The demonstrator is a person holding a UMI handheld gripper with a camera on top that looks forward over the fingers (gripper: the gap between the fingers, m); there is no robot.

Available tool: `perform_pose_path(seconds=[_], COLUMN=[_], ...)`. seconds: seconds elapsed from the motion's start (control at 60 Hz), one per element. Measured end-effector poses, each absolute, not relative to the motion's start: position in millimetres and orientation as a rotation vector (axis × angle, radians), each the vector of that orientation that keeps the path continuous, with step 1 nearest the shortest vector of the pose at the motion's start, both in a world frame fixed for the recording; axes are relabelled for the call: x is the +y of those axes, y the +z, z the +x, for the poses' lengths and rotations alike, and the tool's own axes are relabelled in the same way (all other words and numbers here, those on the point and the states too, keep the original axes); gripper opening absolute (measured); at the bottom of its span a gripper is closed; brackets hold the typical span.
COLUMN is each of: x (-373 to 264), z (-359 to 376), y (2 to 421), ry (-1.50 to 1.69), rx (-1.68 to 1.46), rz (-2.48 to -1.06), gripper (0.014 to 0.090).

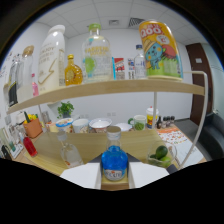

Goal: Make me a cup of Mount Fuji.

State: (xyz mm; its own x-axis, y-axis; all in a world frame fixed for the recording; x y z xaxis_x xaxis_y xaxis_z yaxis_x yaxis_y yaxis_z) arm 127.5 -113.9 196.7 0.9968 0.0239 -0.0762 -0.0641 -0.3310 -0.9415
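A blue liquid bottle [114, 162] with a pale cap and a white label stands upright between my two white fingers [85, 175], filling the gap. Both fingers press on its sides, so my gripper [114, 172] is shut on it. Its base is over a strip of the wooden counter [90, 142]. Just ahead on the left stands a clear glass bottle [70, 152]. To the right sits a clear container of limes [161, 155]. The lower part of the fingers is hidden.
Beyond, several cups and a bowl [100, 124] line the counter's back, with a green-and-white cup [139, 122]. A wooden shelf [125, 86] above carries a white bottle [52, 57], an amber bottle [73, 72], a green-labelled bottle [97, 55] and a yellow carton [160, 47].
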Motion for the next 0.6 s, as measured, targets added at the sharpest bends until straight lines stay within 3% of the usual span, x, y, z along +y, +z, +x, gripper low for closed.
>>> perform_pose_path(seconds=[0.183, 0.433, 0.6], x=[-160, -219, -225], z=[125, 110, 107], y=[208, 126, 95], ry=[0.099, 0.084, -0.085], rx=[0.042, 0.06, -0.086], rz=[-1.881, -2.014, -2.059], gripper=[0.0363, 0.0361, 0.0362])
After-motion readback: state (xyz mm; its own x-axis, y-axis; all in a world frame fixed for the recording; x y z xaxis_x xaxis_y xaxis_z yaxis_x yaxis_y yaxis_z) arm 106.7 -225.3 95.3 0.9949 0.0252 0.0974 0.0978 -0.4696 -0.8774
